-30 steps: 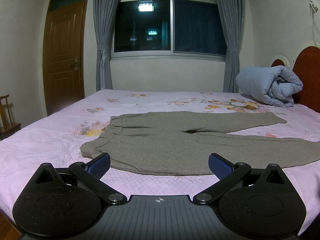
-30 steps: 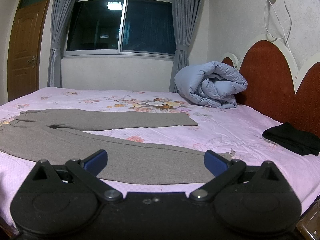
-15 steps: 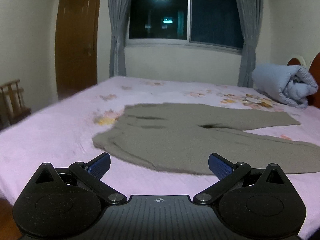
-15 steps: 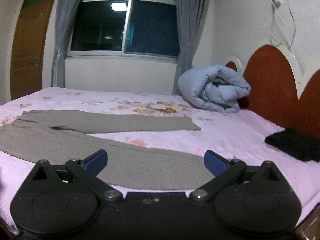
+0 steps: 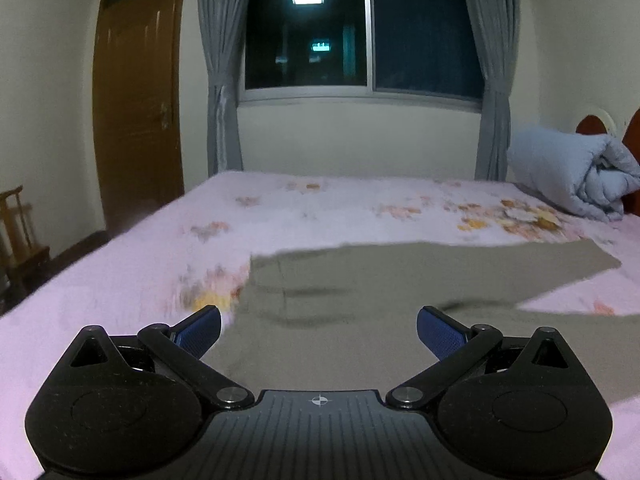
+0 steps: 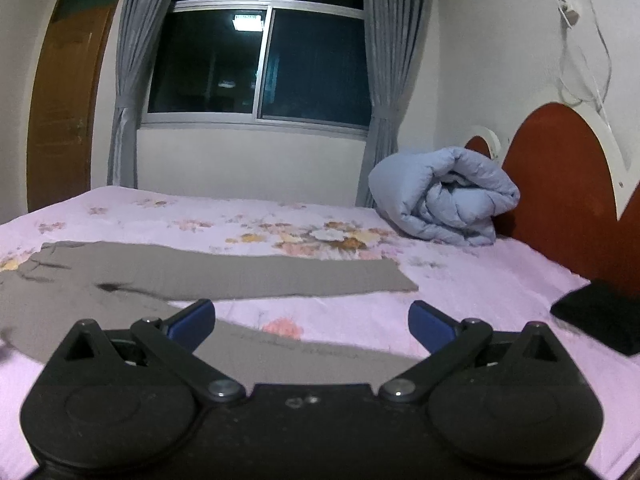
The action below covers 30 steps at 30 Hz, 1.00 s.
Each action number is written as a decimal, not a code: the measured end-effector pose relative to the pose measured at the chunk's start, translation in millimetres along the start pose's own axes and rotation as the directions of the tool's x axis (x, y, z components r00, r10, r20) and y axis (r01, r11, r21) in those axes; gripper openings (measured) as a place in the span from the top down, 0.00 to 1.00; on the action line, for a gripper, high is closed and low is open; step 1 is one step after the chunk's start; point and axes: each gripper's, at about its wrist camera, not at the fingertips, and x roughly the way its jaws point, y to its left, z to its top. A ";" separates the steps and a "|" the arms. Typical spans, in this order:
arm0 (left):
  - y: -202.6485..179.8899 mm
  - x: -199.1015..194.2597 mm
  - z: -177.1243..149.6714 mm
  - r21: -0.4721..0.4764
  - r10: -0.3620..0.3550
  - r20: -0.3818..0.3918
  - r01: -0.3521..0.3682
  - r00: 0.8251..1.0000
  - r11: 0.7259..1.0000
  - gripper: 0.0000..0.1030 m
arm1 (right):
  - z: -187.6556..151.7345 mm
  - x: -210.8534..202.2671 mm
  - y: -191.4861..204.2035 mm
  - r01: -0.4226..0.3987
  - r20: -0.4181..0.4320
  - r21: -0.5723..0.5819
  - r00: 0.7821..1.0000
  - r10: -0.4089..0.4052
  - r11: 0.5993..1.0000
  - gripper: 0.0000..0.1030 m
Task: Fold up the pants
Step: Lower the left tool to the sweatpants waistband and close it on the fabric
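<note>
**Q:** Left gripper [image 5: 319,330], left wrist view: what is its state?

**A:** Spread wide, blue pads [image 5: 199,332] far apart, nothing between them. It is low over the waist end of the grey pants [image 5: 360,300], which lie flat on the pink floral bed [image 5: 120,272]. Contact with the cloth cannot be told; this view is blurred.

**Q:** How do the pants lie?

**A:** Waistband toward the brown door [image 5: 136,100]; the far leg runs toward the rolled blue quilt [image 5: 572,176] and stops short of it. The legs part in a narrow V.

**Q:** And the right gripper [image 6: 312,326], right wrist view?

**A:** Equally wide open, holding nothing. It hangs above the near leg of the pants [image 6: 240,276], toward the hem end. The far leg lies beyond, its hem pointing at the quilt [image 6: 444,196].

**Q:** What else lies near the quilt?

**A:** A red-brown headboard [image 6: 560,184] just behind it, and a black folded garment [image 6: 600,316] on the bed [image 6: 460,288], well apart from the pants.
</note>
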 end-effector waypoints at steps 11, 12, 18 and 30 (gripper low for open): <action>42.9 160.1 49.9 0.037 0.125 -0.140 -0.121 0.982 0.992 0.00 | 27.9 108.3 1.4 0.005 -0.082 0.014 0.997 -0.004 1.000 0.06; 46.0 174.8 52.2 0.043 0.129 -0.145 -0.124 0.981 0.991 0.00 | 28.7 117.3 3.8 0.003 -0.087 0.009 0.996 -0.002 1.000 0.06; 75.6 274.6 51.8 -0.035 0.027 -0.202 -0.035 0.979 0.999 0.00 | 24.6 164.3 21.4 -0.016 -0.119 -0.030 0.993 0.012 0.999 0.06; 86.5 409.2 24.0 0.011 -0.096 -0.343 0.106 0.935 0.994 0.15 | 10.9 226.9 57.7 -0.053 -0.152 -0.036 0.987 0.046 0.998 0.06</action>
